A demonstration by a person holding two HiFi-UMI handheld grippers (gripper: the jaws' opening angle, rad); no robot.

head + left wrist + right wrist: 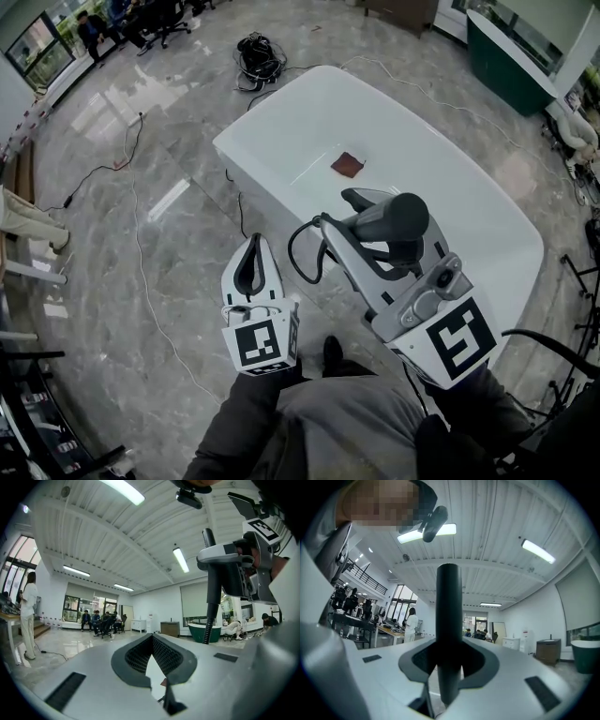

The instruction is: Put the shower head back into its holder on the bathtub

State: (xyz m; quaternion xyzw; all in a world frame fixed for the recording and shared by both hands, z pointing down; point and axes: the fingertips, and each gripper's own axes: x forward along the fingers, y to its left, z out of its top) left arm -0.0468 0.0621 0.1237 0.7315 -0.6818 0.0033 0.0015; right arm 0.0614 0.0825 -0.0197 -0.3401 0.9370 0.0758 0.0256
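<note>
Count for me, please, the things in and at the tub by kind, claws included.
Claws: 2, the left claw and the right claw
Shower head: 1
Hose: 1
Tub: 1
Brown square: 1
Total: 6

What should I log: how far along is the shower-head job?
Done: the shower head is picked up, its handle clamped in the right gripper. In hand: it hangs by the bathtub's near edge; the left gripper is shut and empty. Left: seating it in its holder, which I cannot make out.
</note>
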